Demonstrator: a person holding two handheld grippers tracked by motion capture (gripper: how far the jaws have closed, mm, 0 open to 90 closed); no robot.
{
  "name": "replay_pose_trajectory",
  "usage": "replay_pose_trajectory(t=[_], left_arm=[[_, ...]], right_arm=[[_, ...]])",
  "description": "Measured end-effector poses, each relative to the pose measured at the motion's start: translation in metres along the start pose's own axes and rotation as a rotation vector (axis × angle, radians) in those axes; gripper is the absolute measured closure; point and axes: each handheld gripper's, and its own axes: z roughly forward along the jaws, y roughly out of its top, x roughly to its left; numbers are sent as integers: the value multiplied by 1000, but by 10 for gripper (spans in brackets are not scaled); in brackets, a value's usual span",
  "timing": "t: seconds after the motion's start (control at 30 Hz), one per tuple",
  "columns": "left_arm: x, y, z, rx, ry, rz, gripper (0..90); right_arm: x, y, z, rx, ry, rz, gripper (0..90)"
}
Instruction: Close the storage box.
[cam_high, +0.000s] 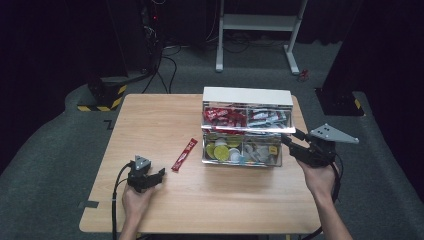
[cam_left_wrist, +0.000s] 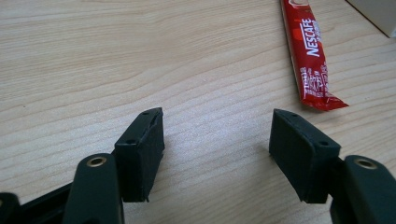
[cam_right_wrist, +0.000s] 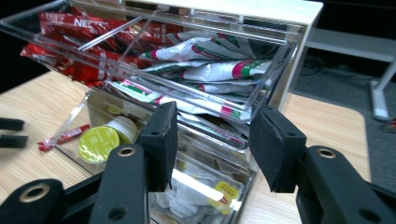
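Clear acrylic organizer box (cam_high: 246, 131) stands on the far right part of a light wood-grain table (cam_high: 150, 120), its white back panel away from the person. Its raised upper tray holds red sachets (cam_right_wrist: 70, 42) on one side, one marked with a partly legible "Ne…" and "12", and white-green-red sachets (cam_right_wrist: 210, 70) on the other. The lower tray contains round capsules, one with a green lid (cam_right_wrist: 98, 143), and pale packets with a yellow tag (cam_right_wrist: 224, 191). The table stands on grey carpet in a dark room, with a white frame and cables beyond. A red stick sachet (cam_left_wrist: 308, 53) printed "NESCAFE" lies flat on the table between the box and the left gripper (cam_left_wrist: 217, 149), well left of the box and touching neither. That gripper hovers low over bare wood, jaws wide apart. The right gripper (cam_right_wrist: 212, 140) sits at the box's right end, jaws apart around nothing, just before the upper tray's corner.
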Motion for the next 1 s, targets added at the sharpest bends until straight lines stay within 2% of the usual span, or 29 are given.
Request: replay_pose_trajectory(t=[0.1,0.17,0.37,0.57,0.73,1.0], left_arm=[[0,0,0,0,-1,0,359],[0,0,0,-1,1,1,358],[0,0,0,1,4,7,358],[0,0,0,0,5,8,357],[0,0,0,3,4,10,355],[-1,0,0,3,4,11,353]], right_arm=[[2,-1,-5,-4,-37,-31,513],[1,-2,-8,-11,-49,-30,509],[-4,-6,-18,-36,-60,-19,501],[-7,-11,-22,-35,-66,-19,494],[-10,-17,-28,-49,-76,-9,492],[-15,-31,-32,-82,-97,35,491]])
